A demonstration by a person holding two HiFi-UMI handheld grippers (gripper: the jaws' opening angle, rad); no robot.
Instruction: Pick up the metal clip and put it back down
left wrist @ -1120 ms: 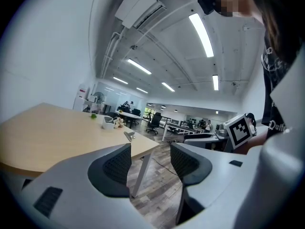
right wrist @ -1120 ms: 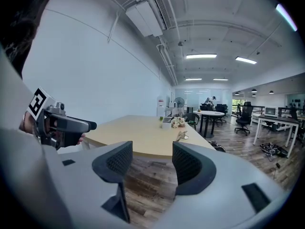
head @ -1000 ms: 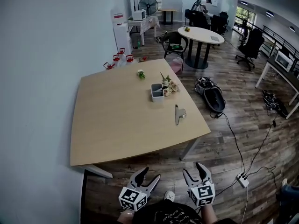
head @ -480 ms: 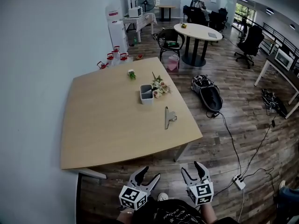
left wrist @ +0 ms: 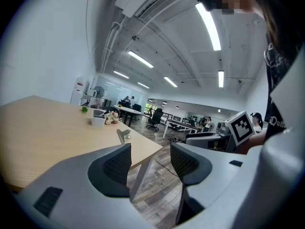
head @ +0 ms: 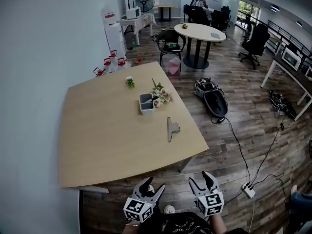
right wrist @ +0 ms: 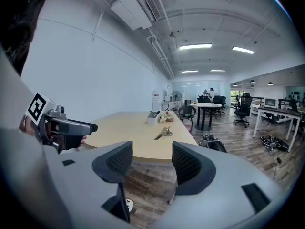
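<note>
The metal clip point(head: 171, 129) lies flat near the table's point(head: 107, 140) right edge, towards its near right corner, in front of the grey cup point(head: 146, 103). The left gripper point(head: 153, 184) and right gripper point(head: 201, 178) hang short of the near edge, jaws spread and empty. Being thin and flat, the clip could skid off the right edge if nudged.

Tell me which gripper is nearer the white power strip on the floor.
Right. The right gripper hangs left of the power strip; the left gripper is farther left, beyond it.
</note>
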